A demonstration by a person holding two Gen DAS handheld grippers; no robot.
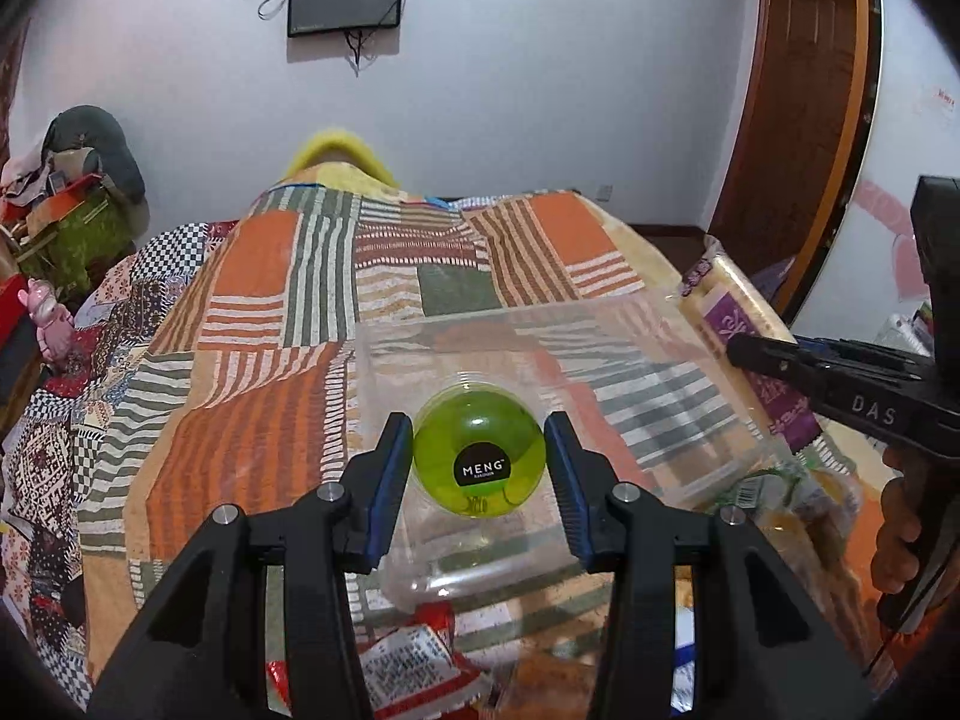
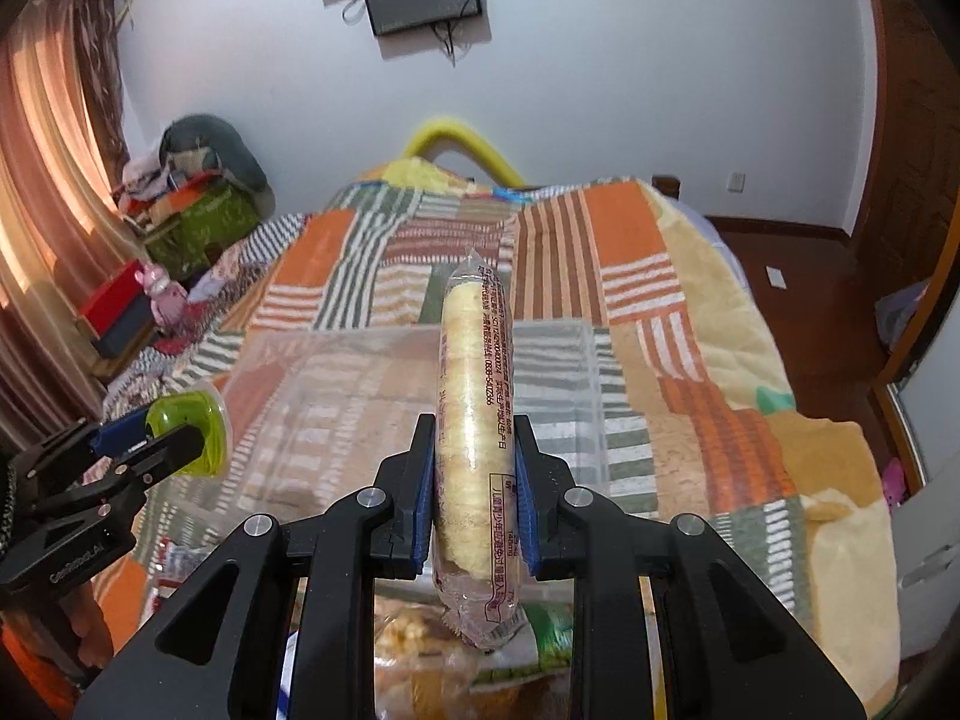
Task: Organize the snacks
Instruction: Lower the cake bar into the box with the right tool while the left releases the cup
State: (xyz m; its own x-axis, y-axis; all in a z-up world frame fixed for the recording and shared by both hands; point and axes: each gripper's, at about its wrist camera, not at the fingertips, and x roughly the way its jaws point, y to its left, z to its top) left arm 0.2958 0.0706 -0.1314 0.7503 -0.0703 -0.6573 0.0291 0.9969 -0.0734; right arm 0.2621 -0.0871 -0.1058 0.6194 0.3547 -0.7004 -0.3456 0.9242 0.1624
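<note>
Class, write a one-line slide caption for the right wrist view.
Right gripper clamps a wrapped cracker roll above a clear plastic bin on the patchwork bedspread.

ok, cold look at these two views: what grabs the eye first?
The bright green jelly cup, clamped in the left gripper above the clear plastic box on the patchwork blanket. Next, the long sleeve of pale rice crackers that the right gripper holds pointing away over the same box. More snack packets lie below the grippers at the near edge.
</note>
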